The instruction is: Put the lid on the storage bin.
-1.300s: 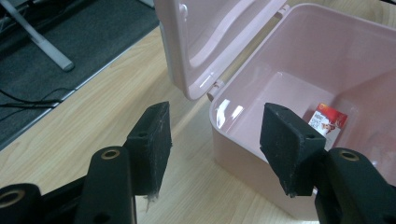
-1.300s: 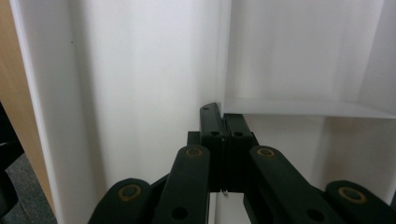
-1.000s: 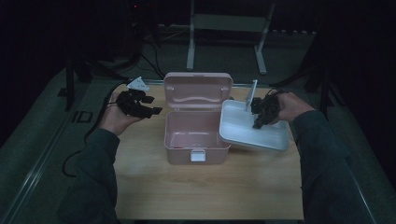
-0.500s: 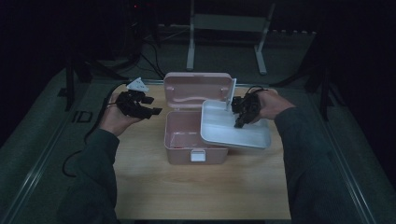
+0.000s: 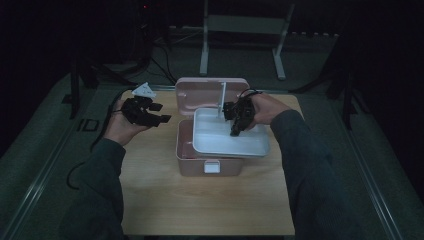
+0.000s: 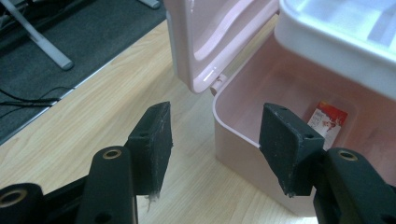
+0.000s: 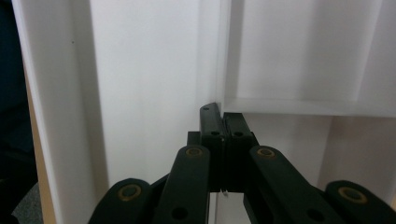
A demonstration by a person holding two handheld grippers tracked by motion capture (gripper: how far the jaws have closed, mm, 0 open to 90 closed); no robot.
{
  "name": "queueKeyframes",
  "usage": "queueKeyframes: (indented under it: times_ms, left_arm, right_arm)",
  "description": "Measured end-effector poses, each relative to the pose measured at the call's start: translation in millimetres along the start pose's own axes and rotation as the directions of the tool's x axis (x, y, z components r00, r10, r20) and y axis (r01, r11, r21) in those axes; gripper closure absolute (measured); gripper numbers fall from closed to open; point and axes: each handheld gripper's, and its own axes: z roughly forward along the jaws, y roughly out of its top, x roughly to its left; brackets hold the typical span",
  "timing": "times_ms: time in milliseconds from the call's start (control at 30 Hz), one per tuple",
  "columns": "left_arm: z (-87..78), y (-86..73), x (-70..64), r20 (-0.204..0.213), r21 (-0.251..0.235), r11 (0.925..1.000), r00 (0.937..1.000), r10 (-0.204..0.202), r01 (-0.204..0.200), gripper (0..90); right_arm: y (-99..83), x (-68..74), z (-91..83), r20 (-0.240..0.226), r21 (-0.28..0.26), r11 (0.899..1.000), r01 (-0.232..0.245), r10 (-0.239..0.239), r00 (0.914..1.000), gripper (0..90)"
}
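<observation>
- White tray (image 5: 230,140), centre of the high view, hangs over the open pink box (image 5: 192,162), carried by the right gripper (image 5: 236,120).
- Right gripper: jaws pinched tight on a thin tray divider wall; seen close in the right gripper view.
- Left gripper (image 6: 212,140): jaws spread, holding nothing, left of centre beside the box.
- Risk: a single pinch on a slim wall may let the tray tilt or slip, catching the box rim or upright lid (image 5: 210,95).
- Materials: tray smooth, glossy plastic, compartmented; box rounded, pale pink; table (image 5: 150,200) light wood grain. Small red-and-white packet (image 6: 329,121) lies inside the box.
</observation>
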Motion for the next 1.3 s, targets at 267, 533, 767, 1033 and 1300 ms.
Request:
queueKeyframes:
  times_ms: [267,533,767,1033,1300]
  left_arm:
    - [-5.5,-1.8,2.8,-0.009,-0.007,1.0000,0.9999,-0.004,0.004,43.8]
    - [-3.9,-0.7,3.0,-0.003,-0.005,1.0000,1.0000,-0.003,0.003,43.8]
    - [-2.0,0.4,2.8,0.000,-0.007,1.0000,1.0000,-0.002,0.002,43.8]
    - [-2.8,0.9,3.7,-0.002,-0.009,0.9999,1.0000,-0.005,0.005,43.8]
    - [-0.5,2.5,2.5,0.002,-0.009,1.0000,1.0000,-0.002,0.002,43.8]
  right_arm:
    - [29.7,-4.8,7.5,-0.004,0.020,1.000,0.010,-0.010,0.9999,89.7]
    - [39.5,-12.6,20.6,-0.005,0.036,0.999,-0.009,0.009,0.9999,89.7]
    - [52.4,-12.7,27.3,0.009,0.042,0.999,0.012,-0.012,0.9999,89.7]
    - [58.0,-16.8,42.6,0.001,0.089,0.996,0.015,-0.015,0.9999,89.6]
    - [59.0,-17.6,50.3,-0.008,0.065,0.998,0.004,-0.004,1.0000,89.6]
